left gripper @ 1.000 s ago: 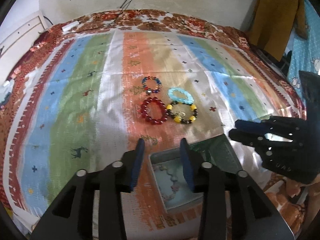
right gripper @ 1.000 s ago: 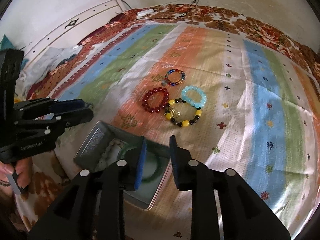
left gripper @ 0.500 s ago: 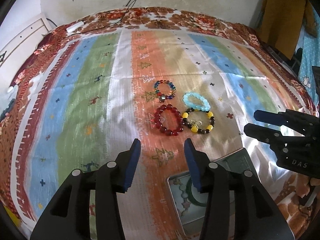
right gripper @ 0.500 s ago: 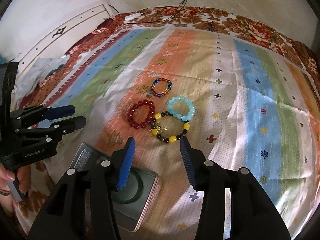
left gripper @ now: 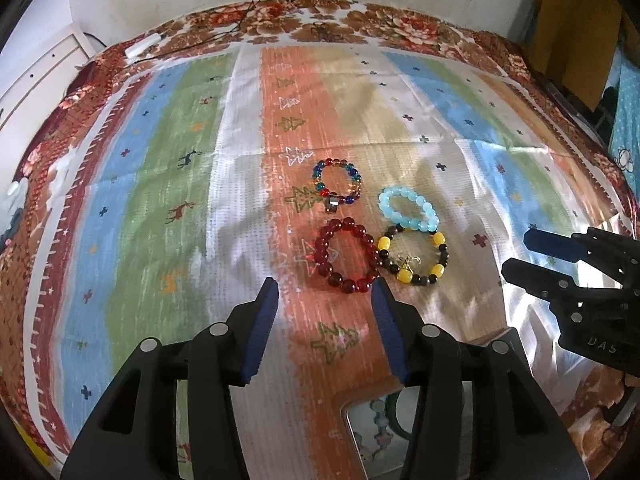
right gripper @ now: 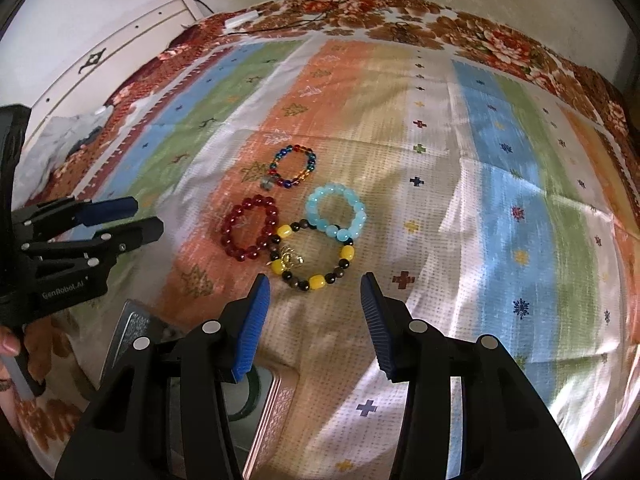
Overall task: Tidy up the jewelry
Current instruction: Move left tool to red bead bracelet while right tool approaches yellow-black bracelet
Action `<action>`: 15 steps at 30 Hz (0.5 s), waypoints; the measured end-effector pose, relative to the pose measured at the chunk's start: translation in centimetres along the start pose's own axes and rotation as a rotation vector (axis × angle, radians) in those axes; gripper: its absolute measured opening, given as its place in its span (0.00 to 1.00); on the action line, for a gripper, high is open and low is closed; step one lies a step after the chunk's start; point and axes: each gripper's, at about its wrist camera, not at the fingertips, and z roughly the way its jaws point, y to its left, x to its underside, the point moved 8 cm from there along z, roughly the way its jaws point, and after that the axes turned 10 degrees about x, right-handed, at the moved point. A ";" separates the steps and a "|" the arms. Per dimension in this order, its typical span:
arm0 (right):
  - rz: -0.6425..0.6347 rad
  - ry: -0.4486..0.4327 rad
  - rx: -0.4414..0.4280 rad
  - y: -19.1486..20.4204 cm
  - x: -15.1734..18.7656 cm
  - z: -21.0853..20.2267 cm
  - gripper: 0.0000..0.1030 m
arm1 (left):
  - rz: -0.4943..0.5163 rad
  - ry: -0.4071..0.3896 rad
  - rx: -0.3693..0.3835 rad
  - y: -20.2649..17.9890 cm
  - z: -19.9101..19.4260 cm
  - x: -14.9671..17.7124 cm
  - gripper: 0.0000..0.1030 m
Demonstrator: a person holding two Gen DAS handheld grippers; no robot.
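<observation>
Four bracelets [left gripper: 346,255] clustered on cloth [left gripper: 160,184]; box [left gripper: 372,432] nearer, behind fingers [left gripper: 384,332].

Four bead bracelets [left gripper: 347,255] on the cloth, one open tin [left gripper: 360,432], two grippers [left gripper: 324,308]

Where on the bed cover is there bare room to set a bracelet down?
Bare cloth lies left of the red bracelet, across the green and blue stripes, and right of the aqua bracelet. It is crowded in the middle, where four bracelets cluster, and near the tin in front of them.
</observation>
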 end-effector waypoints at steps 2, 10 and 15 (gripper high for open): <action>0.010 0.011 -0.008 -0.1 -0.3 0.4 0.46 | 0.000 0.013 0.007 0.0 0.5 -0.2 0.47; -0.020 0.060 0.003 0.2 -0.6 2.4 0.46 | 0.005 0.061 0.002 0.1 2.6 -1.0 0.47; -0.003 0.072 0.021 -0.3 -1.2 3.5 0.46 | 0.006 0.088 -0.003 0.3 3.7 -1.2 0.47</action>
